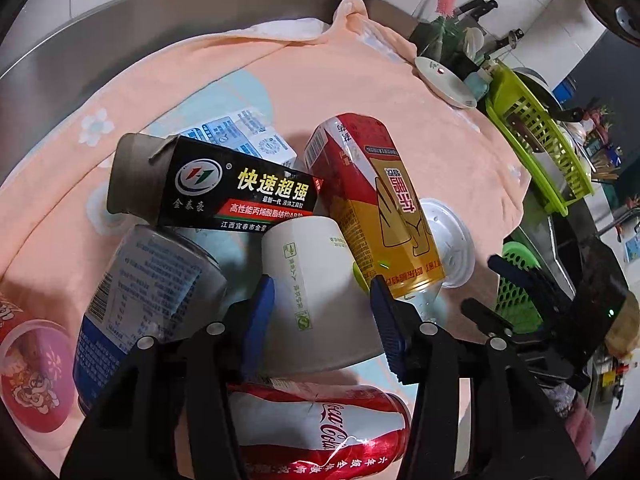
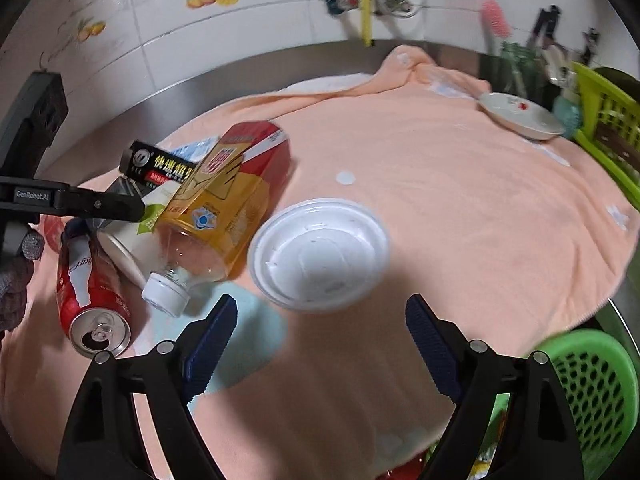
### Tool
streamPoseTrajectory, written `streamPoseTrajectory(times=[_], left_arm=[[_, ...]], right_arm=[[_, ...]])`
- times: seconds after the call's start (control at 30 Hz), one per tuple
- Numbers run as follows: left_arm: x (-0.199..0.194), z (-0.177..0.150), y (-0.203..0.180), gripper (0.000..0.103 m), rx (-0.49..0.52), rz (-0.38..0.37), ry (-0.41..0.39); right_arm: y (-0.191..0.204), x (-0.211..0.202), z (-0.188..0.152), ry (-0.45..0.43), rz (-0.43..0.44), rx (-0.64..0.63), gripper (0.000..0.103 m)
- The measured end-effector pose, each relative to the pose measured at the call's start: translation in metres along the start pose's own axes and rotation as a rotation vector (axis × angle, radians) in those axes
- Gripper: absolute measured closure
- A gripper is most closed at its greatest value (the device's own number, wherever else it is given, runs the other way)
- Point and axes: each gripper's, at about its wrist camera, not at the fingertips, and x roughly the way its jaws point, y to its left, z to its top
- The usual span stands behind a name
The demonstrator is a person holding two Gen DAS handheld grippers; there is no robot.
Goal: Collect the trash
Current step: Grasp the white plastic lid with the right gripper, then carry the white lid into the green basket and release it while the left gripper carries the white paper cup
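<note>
My left gripper [image 1: 324, 312] has its blue pads against both sides of a white paper cup [image 1: 316, 280] lying on its side in a heap of trash on the peach towel [image 1: 360, 92]. Around the cup lie a black carton [image 1: 240, 192], a yellow-and-red drink bottle [image 1: 384, 200], a blue-and-white can [image 1: 148, 288] and a red Coca-Cola can [image 1: 332, 432]. My right gripper [image 2: 320, 344] stands open just in front of a white plastic lid [image 2: 318, 254], with nothing between its fingers. The bottle [image 2: 228, 200] and Coca-Cola can [image 2: 88, 292] lie to its left.
A green perforated basket [image 2: 592, 392] sits below the towel's right edge. A white dish [image 2: 520, 116] and a lime-green crate [image 2: 608, 120] stand at the back right. A pink printed cup [image 1: 32, 372] lies far left. A steel rim and a tiled wall bound the back.
</note>
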Motion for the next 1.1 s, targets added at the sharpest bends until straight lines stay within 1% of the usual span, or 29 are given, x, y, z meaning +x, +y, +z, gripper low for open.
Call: streamPoseTrajectory(times=[0.03,0.07,0.13,0.2,0.3,0.37,0.43,0.57,0.73,0.8,1.0,1.1], left_arm=[[0.001,0.001,0.001,0.049,-0.003,-0.002,0.005],[0.003,0.002,0.001,0.048,-0.013,-0.007,0.016],[0.005,0.002,0.001,0.047,-0.009,-0.004,0.018],[0.006,0.003,0.002,0.047,-0.008,-0.005,0.021],[0.007,0.004,0.002,0.045,-0.011,-0.007,0.030],[0.009,0.004,0.002,0.044,-0.012,-0.005,0.038],[0.011,0.004,0.002,0.041,-0.014,-0.007,0.050],[0.015,0.005,0.003,0.040,-0.035,-0.005,0.059],[0.016,0.004,0.002,0.040,-0.032,-0.002,0.051],[0.015,0.003,0.000,0.040,-0.028,0.002,0.045],[0.011,0.001,-0.002,0.042,-0.006,-0.001,0.028],[0.008,0.000,-0.003,0.043,-0.007,-0.013,0.020]], right_arm=[[0.001,0.004,0.002,0.003,-0.005,-0.012,0.019],[0.001,0.009,0.003,0.012,0.008,-0.027,0.018],[0.003,0.017,0.005,0.026,-0.004,-0.044,0.018],[0.004,0.023,0.008,0.036,0.008,-0.061,0.018],[0.005,0.030,0.012,0.039,0.009,-0.084,0.015],[0.006,0.034,0.015,0.040,-0.004,-0.092,0.015],[0.007,0.039,0.018,0.046,0.002,-0.106,0.015],[0.007,0.049,0.022,0.055,-0.012,-0.122,0.015],[0.004,0.051,0.024,0.049,-0.013,-0.117,0.015],[0.005,0.050,0.023,0.038,-0.032,-0.120,0.016],[0.005,0.042,0.016,0.019,-0.037,-0.106,0.016],[0.000,0.034,0.013,0.001,-0.024,-0.064,0.016]])
